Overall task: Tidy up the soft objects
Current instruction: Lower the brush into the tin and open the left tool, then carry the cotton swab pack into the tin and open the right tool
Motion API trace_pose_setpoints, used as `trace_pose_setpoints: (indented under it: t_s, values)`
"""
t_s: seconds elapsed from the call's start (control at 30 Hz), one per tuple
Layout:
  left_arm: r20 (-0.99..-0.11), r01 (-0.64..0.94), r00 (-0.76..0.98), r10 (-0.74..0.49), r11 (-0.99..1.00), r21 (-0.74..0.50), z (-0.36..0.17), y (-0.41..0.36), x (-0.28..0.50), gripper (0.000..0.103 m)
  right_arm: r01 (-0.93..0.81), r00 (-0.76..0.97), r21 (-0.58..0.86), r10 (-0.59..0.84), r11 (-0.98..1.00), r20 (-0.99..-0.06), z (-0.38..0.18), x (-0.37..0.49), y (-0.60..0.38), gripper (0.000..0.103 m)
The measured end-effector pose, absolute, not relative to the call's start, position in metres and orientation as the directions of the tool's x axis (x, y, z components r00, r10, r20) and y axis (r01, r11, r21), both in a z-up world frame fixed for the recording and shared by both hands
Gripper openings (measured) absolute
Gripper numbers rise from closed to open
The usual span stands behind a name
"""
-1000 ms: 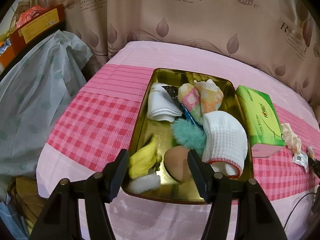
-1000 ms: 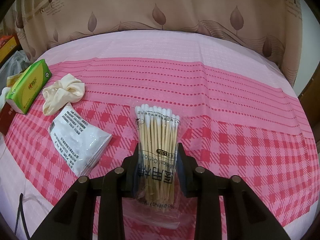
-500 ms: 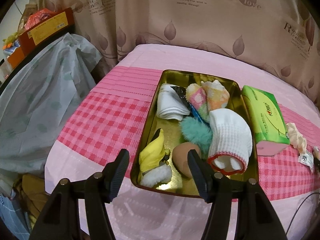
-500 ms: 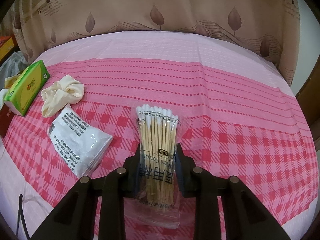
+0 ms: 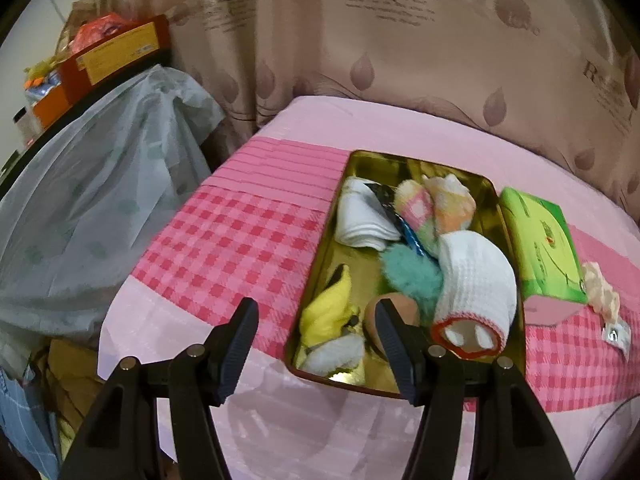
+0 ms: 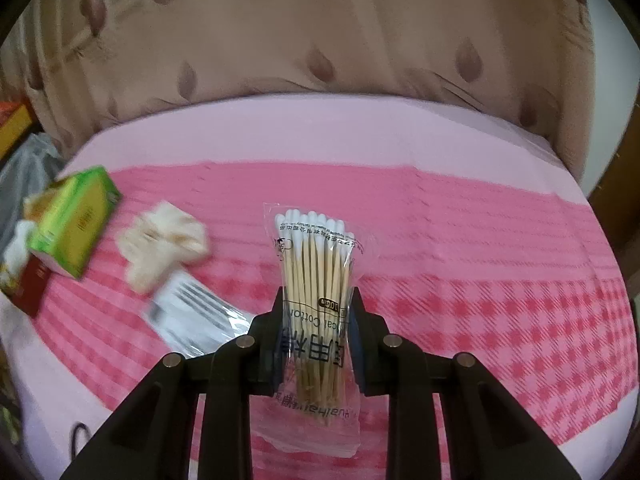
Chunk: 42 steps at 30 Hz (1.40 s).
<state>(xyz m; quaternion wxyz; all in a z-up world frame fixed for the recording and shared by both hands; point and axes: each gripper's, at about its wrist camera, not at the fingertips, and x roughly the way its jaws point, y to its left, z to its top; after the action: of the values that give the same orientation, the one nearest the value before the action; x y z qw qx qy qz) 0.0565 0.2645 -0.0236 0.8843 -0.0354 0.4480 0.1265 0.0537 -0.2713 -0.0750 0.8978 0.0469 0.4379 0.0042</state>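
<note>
The right gripper [image 6: 316,320] is clamped on a clear packet of cotton swabs [image 6: 314,276]; its jaws have just been closing, with the packet between them, and the pads now press on its lower half from either side. The packet's long axis runs straight away from the tongs, white tips at the far end, the loose plastic tail hanging back under the jaws. It looks lifted clear of the pink checked cloth [image 6: 500,320], though the blur makes that a judgement. The gold tin tray [image 5: 320,264], already holding socks, a yellow cloth, a teal puff and a white knitted cap [image 5: 476,280], lies off to the left of this hand, so the packet probably has to travel leftward past the cream scrunchie [image 6: 164,244], the white sachet [image 6: 196,320] and the green tissue pack [image 6: 72,220] that sits just beside the tray's right wall. The left gripper [image 5: 316,320] hangs open and empty over the tray's near left corner, nearer to the tray than the right one but holding nothing. The surface is a bed or table under striped and checked pink fabric; a beige leaf-print curtain [image 6: 320,40] closes the far side, and a pale plastic-covered heap [image 5: 92,208] stands at the left.
</note>
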Motion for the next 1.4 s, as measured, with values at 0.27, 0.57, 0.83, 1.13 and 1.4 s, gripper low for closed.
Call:
trace_pose_setpoints:
  t_s: [0.27, 0.57, 0.83, 1.13, 1.4]
  values:
    - [-0.790, -0.352, 0.570, 0.226, 0.936, 0.014, -0.018, 0.286, 0.047, 0.062, -0.160, 0.640, 0.140, 0.211, 0.977, -0.739, -0.024, 0.056, -0.224, 0.024]
    - [-0.778, -0.422, 0.566, 0.275, 0.906, 0.013, -0.014, 0.300, 0.038, 0.062, -0.398, 0.580, 0.167, 0.388, 0.902, -0.716, 0.018, 0.057, -0.140, 0.024]
    - [-0.775, -0.425, 0.566, 0.281, 0.905, 0.018, -0.015, 0.303, 0.040, 0.062, -0.497, 0.528, 0.164, 0.447, 0.852, -0.722, 0.013, 0.086, -0.031, 0.023]
    - [-0.761, -0.469, 0.564, 0.320, 0.883, 0.024, -0.014, 0.315, 0.040, 0.062, -0.548, 0.473, 0.143, 0.447, 0.824, -0.759, -0.019, 0.166, 0.134, 0.023]
    - [-0.767, -0.481, 0.558, 0.315, 0.877, 0.010, -0.015, 0.321, 0.040, 0.062, -0.554, 0.447, 0.147, 0.442, 0.819, -0.778, -0.040, 0.190, 0.175, 0.023]
